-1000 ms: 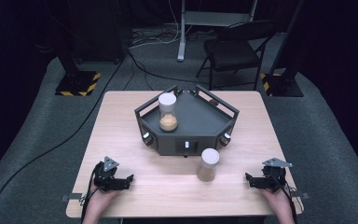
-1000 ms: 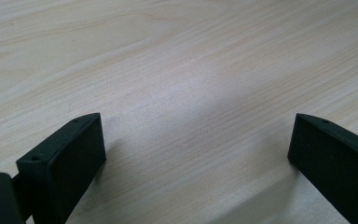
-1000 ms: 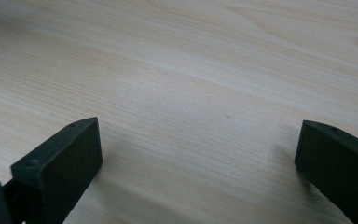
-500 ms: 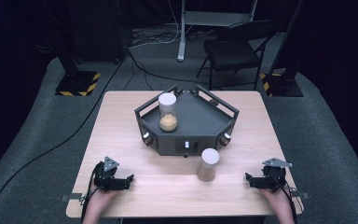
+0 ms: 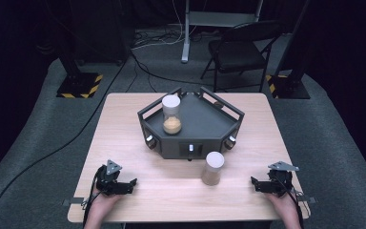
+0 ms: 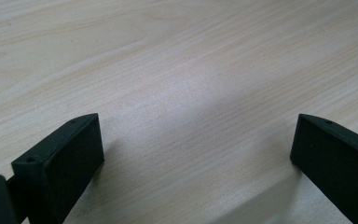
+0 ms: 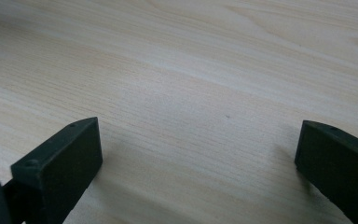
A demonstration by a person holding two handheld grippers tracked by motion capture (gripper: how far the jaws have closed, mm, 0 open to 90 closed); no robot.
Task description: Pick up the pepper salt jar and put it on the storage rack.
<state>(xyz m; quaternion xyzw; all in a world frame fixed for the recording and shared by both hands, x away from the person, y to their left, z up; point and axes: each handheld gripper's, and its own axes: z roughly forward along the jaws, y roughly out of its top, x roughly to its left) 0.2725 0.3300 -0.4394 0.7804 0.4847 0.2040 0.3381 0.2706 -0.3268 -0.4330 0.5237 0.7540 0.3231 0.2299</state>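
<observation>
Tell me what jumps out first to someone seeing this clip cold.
A dark angular tray sits mid-table, with a white-capped jar of tan powder standing upright in its left part. A second jar stands on the bare wood just in front of the tray. The left gripper and right gripper rest near the table's front corners, jaws open on nothing.

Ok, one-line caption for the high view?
Two open grippers, left and right, rest near the table edge; one hourglass on a dark tray, another before it.
</observation>
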